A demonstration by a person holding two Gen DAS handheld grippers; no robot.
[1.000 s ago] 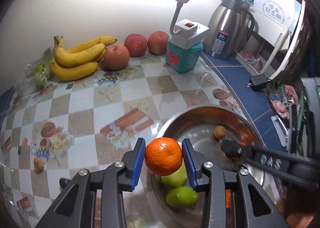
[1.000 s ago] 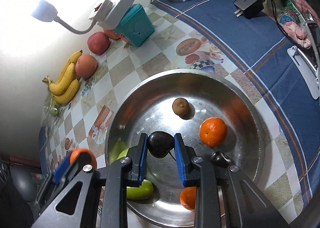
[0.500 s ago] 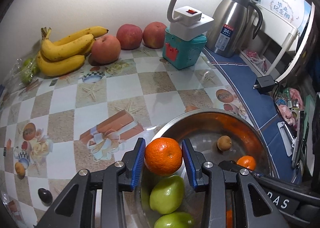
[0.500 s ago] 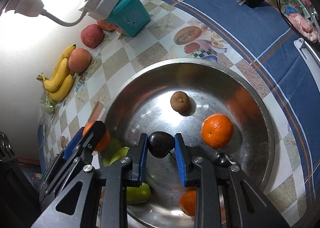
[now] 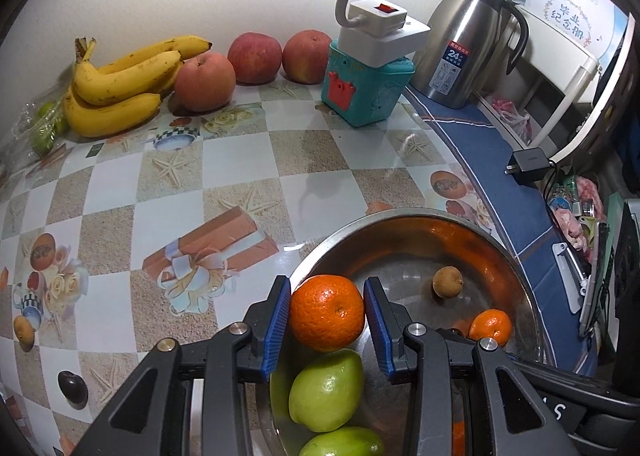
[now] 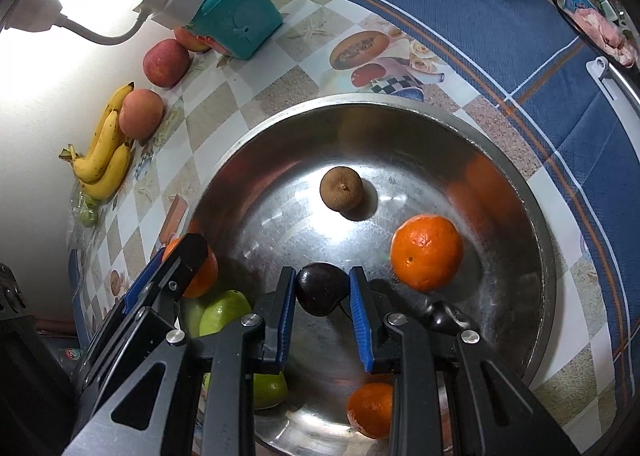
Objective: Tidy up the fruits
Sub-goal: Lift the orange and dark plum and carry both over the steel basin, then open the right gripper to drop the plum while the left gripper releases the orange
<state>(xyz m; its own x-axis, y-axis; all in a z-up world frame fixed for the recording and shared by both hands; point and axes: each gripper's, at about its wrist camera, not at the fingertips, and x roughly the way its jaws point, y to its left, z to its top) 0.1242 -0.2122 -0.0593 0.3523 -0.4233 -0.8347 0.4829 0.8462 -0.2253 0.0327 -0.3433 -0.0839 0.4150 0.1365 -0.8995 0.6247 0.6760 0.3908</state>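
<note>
The left gripper [image 5: 326, 318] has its blue fingers [image 5: 277, 326] clamped on a mandarin orange [image 5: 326, 312], one pad on each side. It holds the fruit over the near rim of the steel bowl [image 5: 516, 268], just above two green fruits [image 5: 326, 392] that lie against the bowl's left wall. A second ago the same orange hung over the bowl's edge with the bowl lower in that view; since then the left gripper has come down and the bowl fills more of the picture.

The right gripper [image 6: 322, 296] has its fingers [image 6: 286, 316] drawn narrow around a dark plum [image 6: 320, 288], its thin stalk showing beside the right pad. The plum is above the bowl's floor near the middle; whether it touches the metal cannot be told. Compared with a second ago the grip looks unchanged, but the right gripper has sunk closer to the bowl.

Inside the bowl lie a small brown fruit [image 6: 341, 189], a loose orange [image 6: 426, 252] just right of the plum, and another orange [image 6: 370, 410] partly hidden under the right gripper's frame. None of these has shifted.

On the checked table [image 5: 240, 159] outside the bowl, a second dark plum [image 5: 73, 388] sits at the near left. Along the wall are a bunch of bananas [image 5: 120, 83], three apples [image 5: 205, 83], a teal box [image 5: 366, 91] bearing a white lamp base [image 5: 380, 35], and a steel flask [image 5: 464, 51] on the blue cloth [image 5: 496, 183].
</note>
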